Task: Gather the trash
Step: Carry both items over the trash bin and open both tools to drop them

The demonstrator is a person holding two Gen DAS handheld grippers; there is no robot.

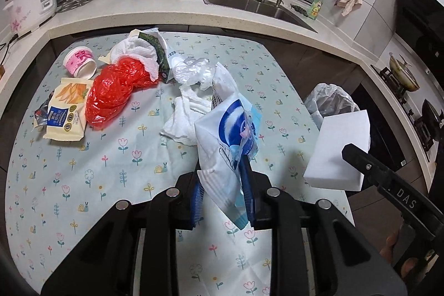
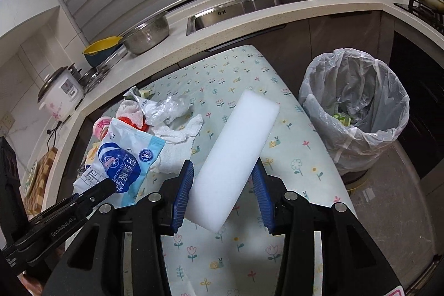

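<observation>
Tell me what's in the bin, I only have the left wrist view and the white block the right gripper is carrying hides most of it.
Observer: The right wrist view looks down into the bin: green and yellow scraps lie at the bottom.
Operator: Is the block properly gripped?
Observer: It looks so. The right gripper has a blue pad against each long side of the white block, near its lower end.

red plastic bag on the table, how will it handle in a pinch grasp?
The red plastic bag looks crumpled and thin, so probably floppy, and it should sag and trail when lifted. Likely very light. Its glossy film may slip between pads. The paper towel rests on its far end and may drag along.
</observation>
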